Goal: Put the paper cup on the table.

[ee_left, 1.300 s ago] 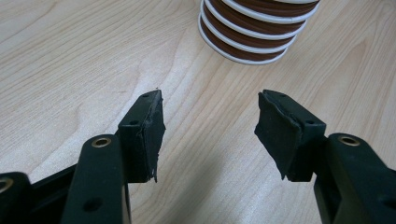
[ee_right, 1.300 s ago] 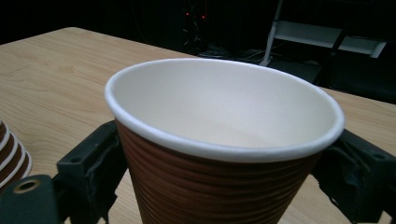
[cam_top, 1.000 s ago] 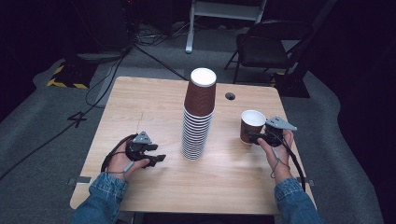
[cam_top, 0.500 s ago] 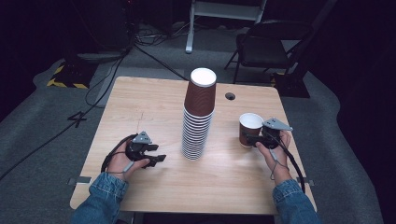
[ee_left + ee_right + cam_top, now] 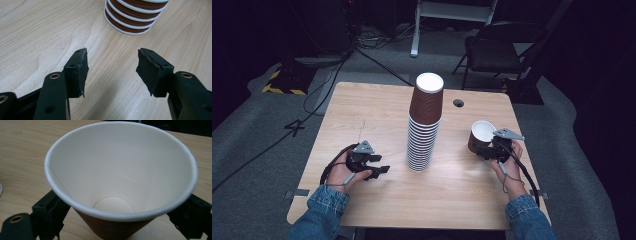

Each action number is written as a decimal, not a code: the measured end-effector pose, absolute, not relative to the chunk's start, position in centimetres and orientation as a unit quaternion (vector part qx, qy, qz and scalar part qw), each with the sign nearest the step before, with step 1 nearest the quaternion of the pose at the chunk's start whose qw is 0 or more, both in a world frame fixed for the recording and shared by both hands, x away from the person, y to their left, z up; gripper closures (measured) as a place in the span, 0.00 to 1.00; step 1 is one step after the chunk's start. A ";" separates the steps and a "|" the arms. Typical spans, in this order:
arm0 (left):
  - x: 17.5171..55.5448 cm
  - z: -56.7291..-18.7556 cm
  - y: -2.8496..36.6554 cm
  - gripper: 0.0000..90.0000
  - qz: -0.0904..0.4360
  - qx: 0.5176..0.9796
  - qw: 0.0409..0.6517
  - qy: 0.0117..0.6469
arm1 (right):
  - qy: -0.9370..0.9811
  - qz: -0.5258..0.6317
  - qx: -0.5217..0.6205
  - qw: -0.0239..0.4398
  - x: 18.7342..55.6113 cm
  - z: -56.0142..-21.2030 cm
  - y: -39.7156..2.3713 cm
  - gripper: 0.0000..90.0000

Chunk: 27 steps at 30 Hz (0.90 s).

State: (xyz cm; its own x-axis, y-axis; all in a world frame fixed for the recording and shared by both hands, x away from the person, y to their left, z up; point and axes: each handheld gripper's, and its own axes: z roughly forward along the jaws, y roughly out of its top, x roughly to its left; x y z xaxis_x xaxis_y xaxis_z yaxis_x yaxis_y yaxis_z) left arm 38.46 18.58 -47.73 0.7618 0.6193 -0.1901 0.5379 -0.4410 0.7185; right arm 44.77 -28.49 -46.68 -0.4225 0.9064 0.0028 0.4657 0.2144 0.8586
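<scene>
A tall stack of brown paper cups (image 5: 424, 125) stands upside down at the table's middle; its lowest rims (image 5: 135, 15) lie just beyond my left gripper (image 5: 112, 67). That left gripper (image 5: 382, 170) rests on the wood left of the stack, open, with nothing between its jaws. A single brown cup (image 5: 483, 132) with a white inside (image 5: 120, 170) sits mouth up between the jaws of my right gripper (image 5: 482, 149), right of the stack. Those jaws have just been closing and clasp the cup's sides below the rim. Whether the cup touches the table is hidden.
The wooden table (image 5: 362, 110) has a small round hole (image 5: 458, 103) behind the stack. A black chair (image 5: 497, 50) and cables (image 5: 327, 85) sit on the floor past the far edge. The person's sleeves reach in over the near edge.
The right hand and its cup have shifted only slightly. The left hand and the stack have stayed put.
</scene>
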 end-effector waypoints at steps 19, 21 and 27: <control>38.3 -47.8 18.8 0.46 0.053 0.843 0.410 0.345 | 0.758 0.427 0.431 0.239 43.8 -45.9 -29.0 0.00; 38.2 -47.9 19.0 0.47 0.055 0.845 0.406 0.345 | 0.754 0.433 0.430 0.244 43.6 -45.6 -29.2 0.00; 37.7 -47.8 19.8 0.46 0.064 0.840 0.408 0.352 | 0.749 0.432 0.428 0.263 42.4 -44.4 -30.1 0.00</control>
State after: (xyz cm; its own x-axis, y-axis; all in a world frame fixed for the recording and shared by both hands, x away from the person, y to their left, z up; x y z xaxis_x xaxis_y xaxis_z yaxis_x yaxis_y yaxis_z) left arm 37.65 19.77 -47.79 0.7438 0.6438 -0.1800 0.5397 -0.4195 0.7299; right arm 42.40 -30.11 -44.37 -0.4949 0.8686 -0.0238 0.4141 0.2598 0.8723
